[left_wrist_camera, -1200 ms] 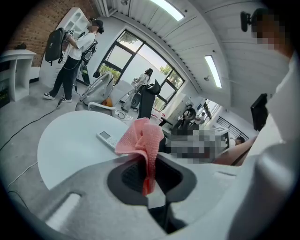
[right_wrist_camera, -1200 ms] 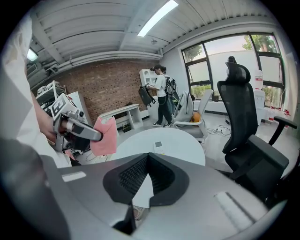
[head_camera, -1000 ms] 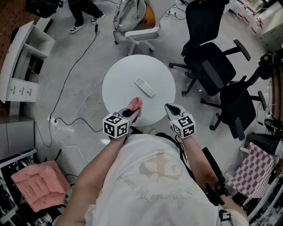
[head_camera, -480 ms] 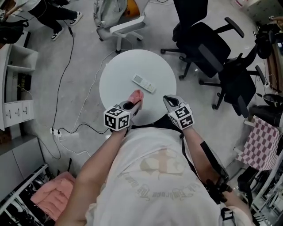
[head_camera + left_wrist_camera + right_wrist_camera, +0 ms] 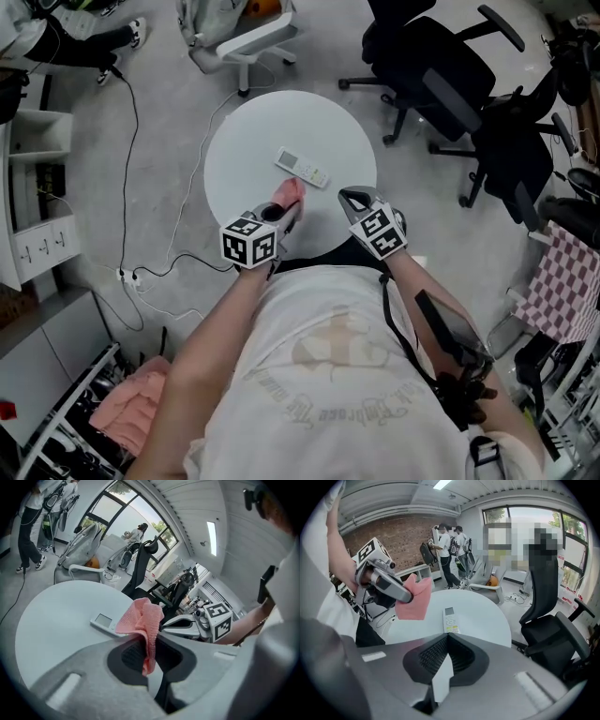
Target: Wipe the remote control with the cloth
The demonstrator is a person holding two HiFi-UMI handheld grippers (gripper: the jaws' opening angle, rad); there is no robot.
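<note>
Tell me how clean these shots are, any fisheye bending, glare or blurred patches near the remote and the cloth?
Head view: even light, soft shadows, remote sharp on the white table. Left gripper view: heavy fisheye, black corners, bright windows, pink cloth crisp. Right gripper view: same fisheye, two mosaic patches by the windows, remote clear.

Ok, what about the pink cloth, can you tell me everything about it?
The pink cloth is small, soft and bumpy-woven, like a washcloth. It is bunched up and pinched in the left claw, with a crumpled tuft sticking out past the tips. It is held over the round white table, close to the white remote but not touching it.
</note>
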